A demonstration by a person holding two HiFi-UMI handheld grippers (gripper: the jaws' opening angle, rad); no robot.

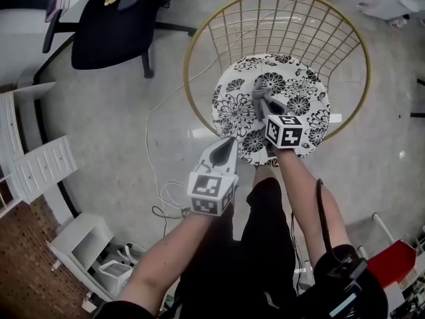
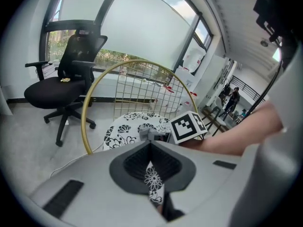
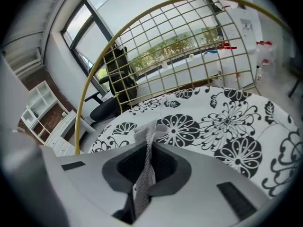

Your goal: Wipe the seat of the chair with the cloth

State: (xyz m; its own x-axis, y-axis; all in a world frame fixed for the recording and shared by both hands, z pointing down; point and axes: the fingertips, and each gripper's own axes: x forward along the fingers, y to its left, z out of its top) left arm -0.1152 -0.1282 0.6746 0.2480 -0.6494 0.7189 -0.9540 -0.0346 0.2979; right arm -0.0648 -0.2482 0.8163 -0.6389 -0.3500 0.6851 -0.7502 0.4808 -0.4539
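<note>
head view shows the right gripper (image 1: 265,106) pinching the grey cloth (image 1: 259,88) down on the chair's floral seat (image 1: 236,108). the left gripper (image 1: 228,145) is pressed together at the seat's near edge. risk: that thin pinch may slip mid-wipe, or the cushion may shift.

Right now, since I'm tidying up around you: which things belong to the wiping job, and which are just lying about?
Job: cloth, floral seat, gold wire chair, right hand-held gripper clamping the cloth, left hand-held gripper pinching the seat edge.
Lying about: black office chair, white shelves, floor cable.
</note>
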